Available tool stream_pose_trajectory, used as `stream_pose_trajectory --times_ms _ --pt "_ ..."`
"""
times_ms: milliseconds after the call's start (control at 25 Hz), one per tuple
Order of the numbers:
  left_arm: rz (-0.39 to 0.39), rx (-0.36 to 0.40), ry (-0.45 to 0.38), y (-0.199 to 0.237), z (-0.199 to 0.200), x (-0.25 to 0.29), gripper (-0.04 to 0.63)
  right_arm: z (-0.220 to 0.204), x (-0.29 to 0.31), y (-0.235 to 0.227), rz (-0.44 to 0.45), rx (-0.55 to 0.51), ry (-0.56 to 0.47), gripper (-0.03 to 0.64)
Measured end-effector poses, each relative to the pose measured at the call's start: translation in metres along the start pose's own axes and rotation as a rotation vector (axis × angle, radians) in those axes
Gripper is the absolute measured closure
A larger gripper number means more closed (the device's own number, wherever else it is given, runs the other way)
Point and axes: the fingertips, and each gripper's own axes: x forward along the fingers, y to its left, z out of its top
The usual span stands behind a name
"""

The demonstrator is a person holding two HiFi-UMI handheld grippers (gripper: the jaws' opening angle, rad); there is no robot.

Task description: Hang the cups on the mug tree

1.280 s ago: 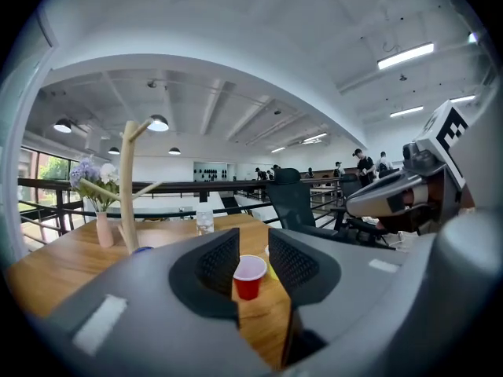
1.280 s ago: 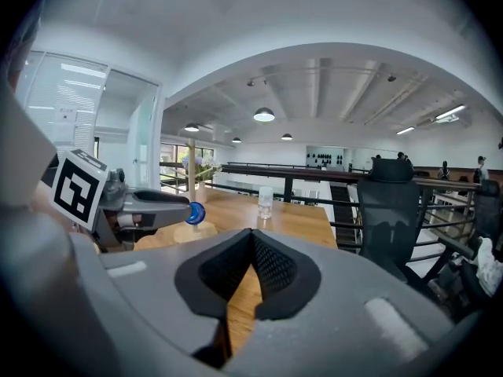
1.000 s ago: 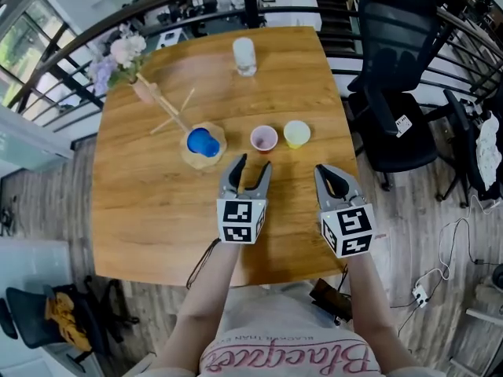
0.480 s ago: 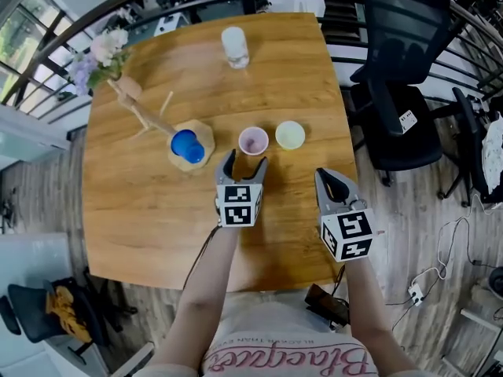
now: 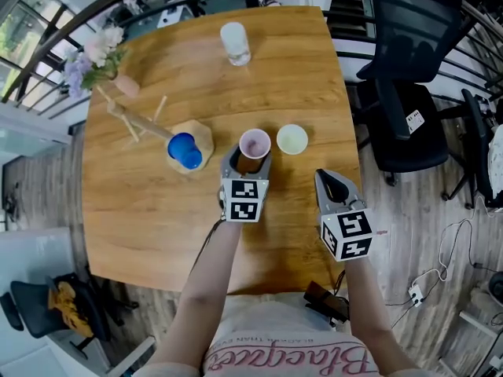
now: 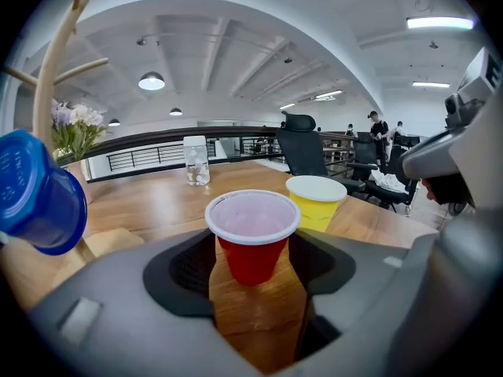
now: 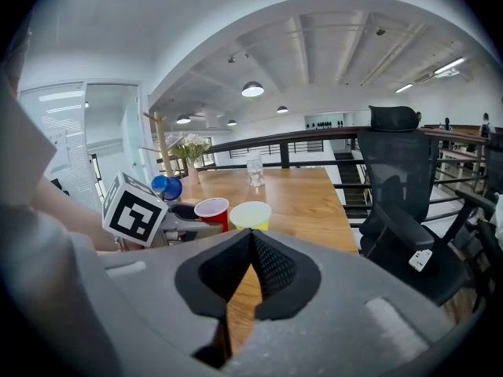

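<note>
Head view, red cup point(image 5: 254, 143) base hidden, between closing fingers point(image 5: 230, 166), left gripper point(image 5: 249, 163)

Upside-down pink script on the person's shirt point(image 5: 291, 360), not clearly legible.

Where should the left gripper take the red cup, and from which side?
Side wall just under the white rim, coming level from the person's side. The red cup stands upright and narrows downward, so the rim should resist slipping. The yellow cup stands close on its right. The left gripper has its jaws astride the red cup; they have just been closing, not yet pressing.
</note>
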Motion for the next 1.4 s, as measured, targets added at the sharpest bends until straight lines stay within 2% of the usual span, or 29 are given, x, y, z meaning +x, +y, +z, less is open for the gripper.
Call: stream_pose_trajectory --times_ms 480,960,1400 --pt "0.012 -0.002 -0.101 -0.004 0.03 -0.026 0.298 0.006 -0.005 0.008 0.02 0.015 -0.014 0.615" --pt "0.0 -0.01 -0.274 0.009 0.082 -0.108 0.299 0.039 -0.028 0.047 0.015 -0.022 -0.091 0.615" --pt "0.0 0.0 -0.367 0.028 0.103 -0.179 0.299 0.069 -0.049 0.096 0.008 -0.092 -0.167 0.615"
